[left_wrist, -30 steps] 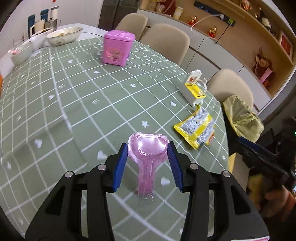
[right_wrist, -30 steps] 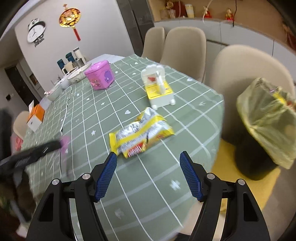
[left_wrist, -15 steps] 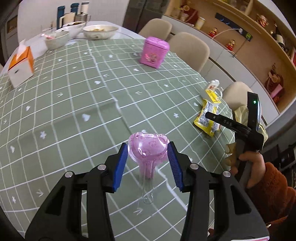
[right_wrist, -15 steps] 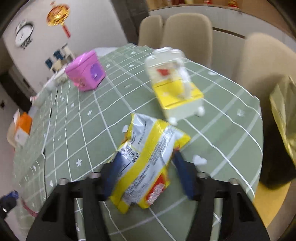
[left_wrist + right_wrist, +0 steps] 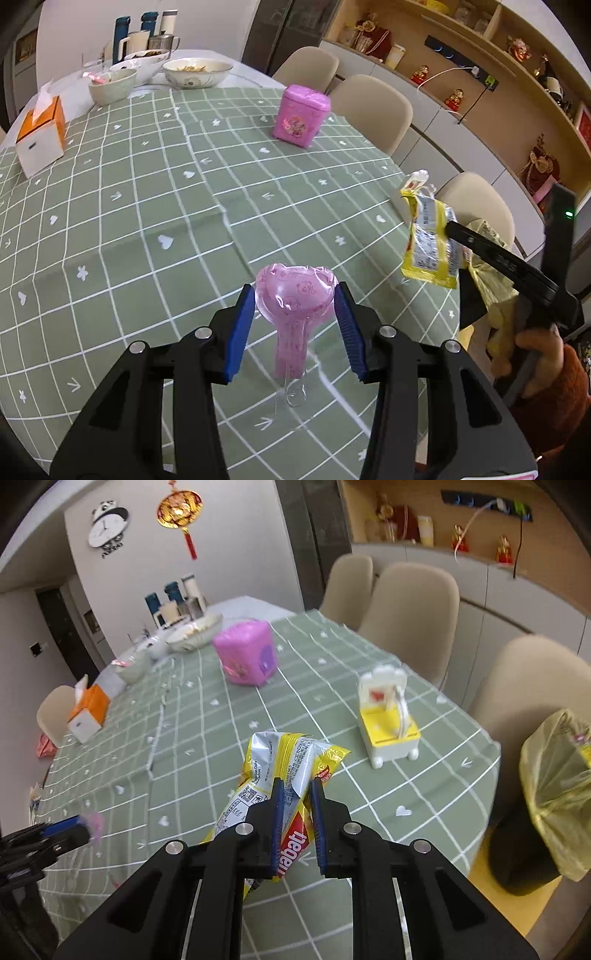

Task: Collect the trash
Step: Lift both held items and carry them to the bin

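My left gripper (image 5: 294, 299) is shut on a pink heart-shaped plastic wrapper (image 5: 295, 295) and holds it above the green checked tablecloth (image 5: 147, 206). My right gripper (image 5: 296, 790) is shut on a yellow and silver snack packet (image 5: 284, 764), lifted off the table; the packet also shows in the left wrist view (image 5: 430, 243), hanging from the right gripper near the table's right edge. A bin lined with a yellow bag (image 5: 554, 794) stands on the floor just past the table's right edge, to the right of my right gripper.
On the table stand a pink tin (image 5: 301, 116), a yellow and white toy box (image 5: 388, 720), an orange tissue box (image 5: 40, 136) and several bowls (image 5: 197, 72) and cups at the far end. Beige chairs (image 5: 410, 602) line the far side.
My right gripper closed on the snack packet and lifted it off the table. My left gripper, still holding the pink wrapper, drew back and turned left over the table.
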A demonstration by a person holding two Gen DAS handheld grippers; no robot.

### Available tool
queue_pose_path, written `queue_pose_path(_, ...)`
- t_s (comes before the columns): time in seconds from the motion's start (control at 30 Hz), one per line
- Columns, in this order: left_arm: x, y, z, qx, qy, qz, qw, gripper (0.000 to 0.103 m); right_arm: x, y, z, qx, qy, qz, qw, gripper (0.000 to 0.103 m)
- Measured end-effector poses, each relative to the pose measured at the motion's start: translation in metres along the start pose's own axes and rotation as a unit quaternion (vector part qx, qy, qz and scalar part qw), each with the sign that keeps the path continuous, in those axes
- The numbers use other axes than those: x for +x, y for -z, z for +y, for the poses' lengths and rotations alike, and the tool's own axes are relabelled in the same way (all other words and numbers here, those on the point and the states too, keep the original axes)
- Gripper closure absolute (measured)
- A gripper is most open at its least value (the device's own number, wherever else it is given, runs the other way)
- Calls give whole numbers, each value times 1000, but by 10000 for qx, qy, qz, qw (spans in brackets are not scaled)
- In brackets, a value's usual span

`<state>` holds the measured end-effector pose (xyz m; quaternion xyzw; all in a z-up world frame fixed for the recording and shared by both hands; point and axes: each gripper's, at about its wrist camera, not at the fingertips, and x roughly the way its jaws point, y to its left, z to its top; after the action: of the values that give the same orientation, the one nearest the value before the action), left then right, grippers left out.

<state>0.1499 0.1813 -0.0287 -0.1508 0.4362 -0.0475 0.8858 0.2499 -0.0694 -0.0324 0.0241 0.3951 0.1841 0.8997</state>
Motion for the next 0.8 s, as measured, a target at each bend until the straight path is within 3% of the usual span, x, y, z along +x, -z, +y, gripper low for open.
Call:
queue_pose_path(0.4,-15,-46,-70,616,361,-640,9954,61,-101,-4,-26,-155,414,-649,9969,88)
queue_pose_path(0.8,-22,-94,-220,1548,1046,-1327,9734,61,-193,-13,-119,-54,1090,-1279,9858,88)
